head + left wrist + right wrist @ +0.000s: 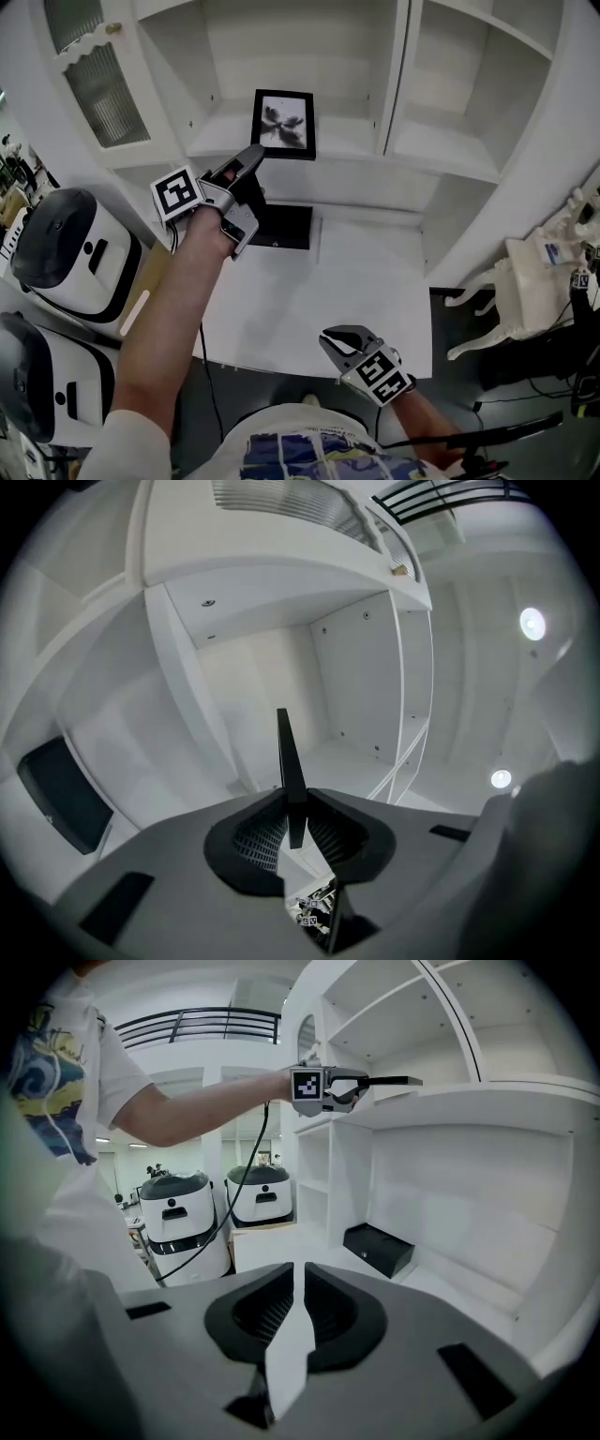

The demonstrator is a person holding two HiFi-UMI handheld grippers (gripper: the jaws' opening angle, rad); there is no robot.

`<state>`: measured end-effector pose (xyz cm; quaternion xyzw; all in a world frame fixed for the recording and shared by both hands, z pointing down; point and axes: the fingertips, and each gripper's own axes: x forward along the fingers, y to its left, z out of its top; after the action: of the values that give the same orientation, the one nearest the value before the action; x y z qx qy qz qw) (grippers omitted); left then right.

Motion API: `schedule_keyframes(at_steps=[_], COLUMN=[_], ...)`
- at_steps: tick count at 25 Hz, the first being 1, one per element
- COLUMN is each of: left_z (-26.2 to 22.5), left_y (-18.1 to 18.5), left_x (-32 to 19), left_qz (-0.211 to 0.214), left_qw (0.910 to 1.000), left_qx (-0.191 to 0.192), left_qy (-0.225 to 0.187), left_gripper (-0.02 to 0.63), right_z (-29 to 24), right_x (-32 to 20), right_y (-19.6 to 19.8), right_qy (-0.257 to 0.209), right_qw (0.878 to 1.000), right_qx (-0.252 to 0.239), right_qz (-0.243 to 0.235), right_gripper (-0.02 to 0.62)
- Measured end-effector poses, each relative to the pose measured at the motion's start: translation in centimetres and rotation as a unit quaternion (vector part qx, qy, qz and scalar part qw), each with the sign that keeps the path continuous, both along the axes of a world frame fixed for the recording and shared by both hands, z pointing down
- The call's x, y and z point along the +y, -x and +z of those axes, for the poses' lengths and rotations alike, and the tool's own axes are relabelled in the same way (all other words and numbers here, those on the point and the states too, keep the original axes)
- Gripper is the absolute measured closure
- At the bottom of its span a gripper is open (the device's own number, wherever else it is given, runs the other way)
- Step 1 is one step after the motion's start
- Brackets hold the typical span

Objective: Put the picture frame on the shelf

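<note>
At the far left, two white machines (66, 248) stood on the floor beside the bench (356, 300). Next to them the person's left arm reached up to the shelf (356, 141). The left claw (255, 155) was clenched on the lower left corner of the picture frame (284, 124). In the left gripper view the frame's thin dark edge (286, 752) ran up between the two jaws, which pressed on it from both sides.

The frame stood upright in the middle compartment of the shelf, its dark print facing out. No view showed whether its lower edge touched the board.

Below it, a black box (286, 228) lay on the bench against the back wall.

Further right and nearer the person, the right claw (336, 339) hung low over the front edge of the bench. Its jaws were drawn together with nothing between them. A white chair (511, 291) stood on the floor at the far right.
</note>
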<state>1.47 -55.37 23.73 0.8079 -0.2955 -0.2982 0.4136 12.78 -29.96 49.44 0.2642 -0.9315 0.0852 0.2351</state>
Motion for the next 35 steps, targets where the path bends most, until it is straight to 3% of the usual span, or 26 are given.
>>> schedule_keyframes(at_steps=[12,19,27,32,35], left_z=[-0.5,-0.7,-0.9,-1.4,-0.7], left_y=[0.5,0.2,0.1,0.3,0.4], left_x=[-4.1,-4.9,-5.1,-5.0,-4.9], left_qz=[-0.033,-0.057,-0.081,-0.092,-0.088], left_qw=[0.9966,0.9898,0.9633,0.9406,0.9306], left_qx=[-0.076,-0.13,-0.25,-0.316,-0.346], left_qy=[0.002,-0.013,-0.054,-0.084,-0.081], left_gripper=[0.523,0.503,0.468,0.456,0.452], right_z=[0.5,0.5,0.6,0.4,0.4], right_x=[-0.8,-1.0,-1.3,-1.2,-1.1], right_y=[-1.5,-1.5,-2.3,-2.4,-2.5], right_qy=[0.011,0.01,0.009,0.009,0.009], right_qw=[1.0,1.0,1.0,1.0,1.0], right_qx=[-0.001,-0.006,-0.008,-0.011,-0.011], right_qz=[0.015,0.016,0.022,0.026,0.027], right_gripper=[0.541,0.541,0.541,0.54,0.54])
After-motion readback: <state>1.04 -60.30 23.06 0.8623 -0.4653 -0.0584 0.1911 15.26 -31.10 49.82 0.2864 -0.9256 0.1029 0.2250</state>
